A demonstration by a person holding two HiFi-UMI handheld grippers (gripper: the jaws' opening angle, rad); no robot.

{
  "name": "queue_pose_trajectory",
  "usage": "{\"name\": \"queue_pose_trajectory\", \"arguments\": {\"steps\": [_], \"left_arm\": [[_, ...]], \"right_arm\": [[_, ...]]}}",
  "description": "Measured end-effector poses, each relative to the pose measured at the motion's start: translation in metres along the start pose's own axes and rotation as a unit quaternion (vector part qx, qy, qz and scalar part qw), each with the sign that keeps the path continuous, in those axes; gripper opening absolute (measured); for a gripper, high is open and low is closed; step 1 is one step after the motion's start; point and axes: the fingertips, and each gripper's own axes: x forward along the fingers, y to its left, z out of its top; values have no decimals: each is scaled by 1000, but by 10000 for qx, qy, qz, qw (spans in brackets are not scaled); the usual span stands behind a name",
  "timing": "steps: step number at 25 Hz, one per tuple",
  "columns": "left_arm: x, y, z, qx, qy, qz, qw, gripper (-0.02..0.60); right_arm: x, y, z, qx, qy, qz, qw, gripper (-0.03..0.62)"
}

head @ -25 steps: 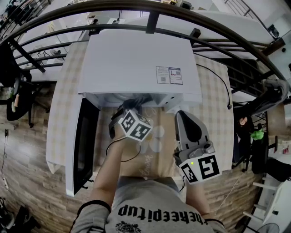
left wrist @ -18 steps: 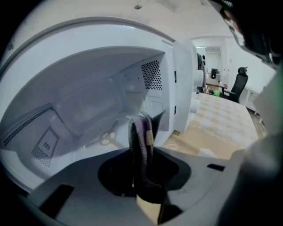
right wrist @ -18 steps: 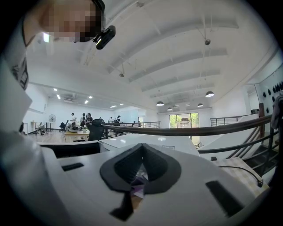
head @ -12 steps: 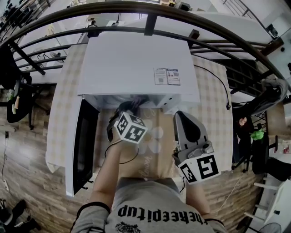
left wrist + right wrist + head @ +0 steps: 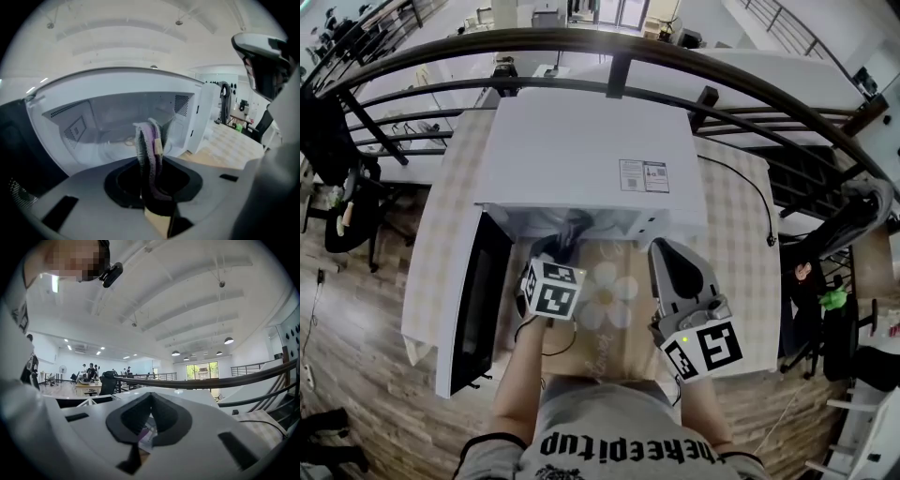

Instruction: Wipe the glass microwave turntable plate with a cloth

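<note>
My left gripper (image 5: 558, 246) is at the mouth of the open white microwave (image 5: 581, 141), shut on a grey and purple cloth (image 5: 147, 140). The cloth stands up from the jaws, in front of the cavity. On the cavity floor behind it the glass turntable plate (image 5: 112, 147) shows only faintly. In the head view the cavity roof hides the plate. My right gripper (image 5: 664, 249) is held over the table to the right of the opening, tilted upward, its black jaws closed together. I see nothing held in it.
The microwave door (image 5: 473, 300) hangs open to the left. A tan mat with a white flower (image 5: 609, 291) lies in front of the oven on the checked tablecloth (image 5: 736, 216). A black cable (image 5: 750, 169) runs at the right, and a dark railing (image 5: 619, 47) curves behind.
My left gripper has drawn back toward me and to the left, out from under the oven's front edge, still holding the cloth. The flower on the mat is now uncovered. The right gripper has hardly moved.
</note>
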Motion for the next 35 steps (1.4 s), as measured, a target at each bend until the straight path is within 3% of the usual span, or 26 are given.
{"name": "queue_pose_trajectory", "arguments": {"steps": [17, 22, 35], "left_arm": [[-95, -14, 7, -912, -849, 526, 9908, 89], [-124, -21, 18, -1175, -1244, 655, 9831, 89], [-196, -35, 41, -1336, -2169, 1136, 9603, 89]], "right_arm": [[-22, 9, 13, 67, -232, 671, 9975, 5], [-31, 13, 16, 91, -280, 869, 9958, 5], [-60, 28, 23, 33, -402, 1343, 9901, 5]]}}
